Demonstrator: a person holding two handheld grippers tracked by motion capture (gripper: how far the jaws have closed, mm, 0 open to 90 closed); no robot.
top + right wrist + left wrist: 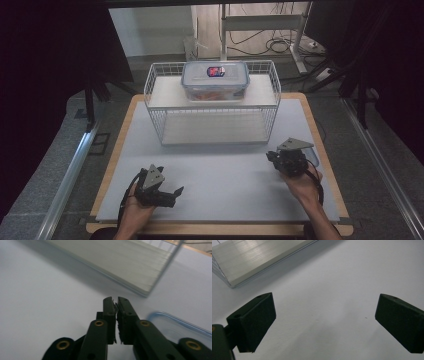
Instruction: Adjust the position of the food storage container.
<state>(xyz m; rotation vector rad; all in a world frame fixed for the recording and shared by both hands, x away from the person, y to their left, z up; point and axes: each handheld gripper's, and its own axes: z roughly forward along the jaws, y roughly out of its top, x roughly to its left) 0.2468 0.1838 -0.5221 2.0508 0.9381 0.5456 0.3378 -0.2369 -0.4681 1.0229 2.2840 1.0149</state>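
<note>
Two hand-held grippers are resting low over a pale grey mat in front of a white wire rack.

The left gripper (176,192) is sitting at about seven o'clock on the mat (225,170), its jaws spread wide with nothing between them; in the left gripper view its pads (259,320) are hovering over bare mat. The right gripper (271,157) is sitting at about four o'clock, its jaws pressed together and gripping nothing. A clear container lid (175,327) with a blue rim is lying flat just beside it. At twelve o'clock, a clear lidded food container (215,80) is standing on the upper shelf of the wire rack (159,107).
</note>
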